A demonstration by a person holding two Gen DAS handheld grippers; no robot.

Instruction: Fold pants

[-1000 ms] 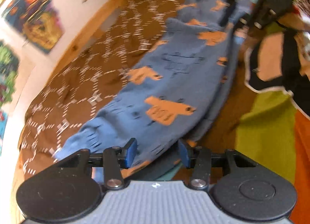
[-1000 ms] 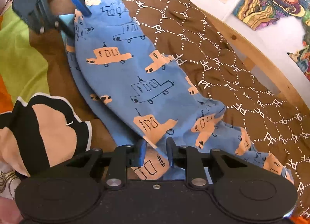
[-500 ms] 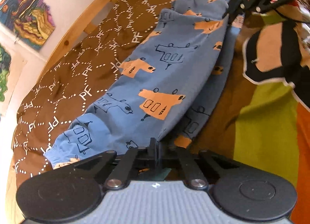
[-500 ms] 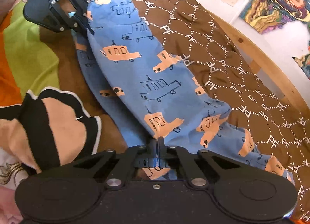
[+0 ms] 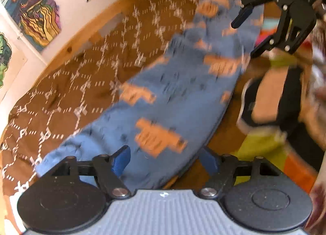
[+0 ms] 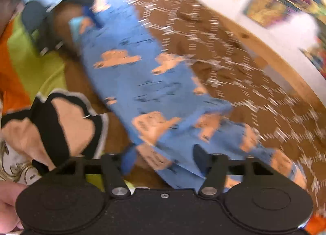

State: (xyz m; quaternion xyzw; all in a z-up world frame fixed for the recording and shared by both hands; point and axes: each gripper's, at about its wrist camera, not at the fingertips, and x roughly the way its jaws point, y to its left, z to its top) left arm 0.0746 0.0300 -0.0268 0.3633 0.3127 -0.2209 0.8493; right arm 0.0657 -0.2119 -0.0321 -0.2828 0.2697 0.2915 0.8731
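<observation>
Pants [image 5: 179, 92] lie lengthwise between the two grippers, on the bedspread [image 5: 85, 76].

Black-and-peach garment [image 6: 61, 121] crowds one side of the pants [image 6: 146, 92]; bedspread [image 6: 254, 96] lies bare opposite.

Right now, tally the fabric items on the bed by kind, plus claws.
Blue pants with orange car print: 1
Black-and-peach garment: 1
Brown patterned bedspread: 1
Striped green-and-orange blanket: 1
Claws: 2, left claw and right claw, both open
Total: 6
</observation>
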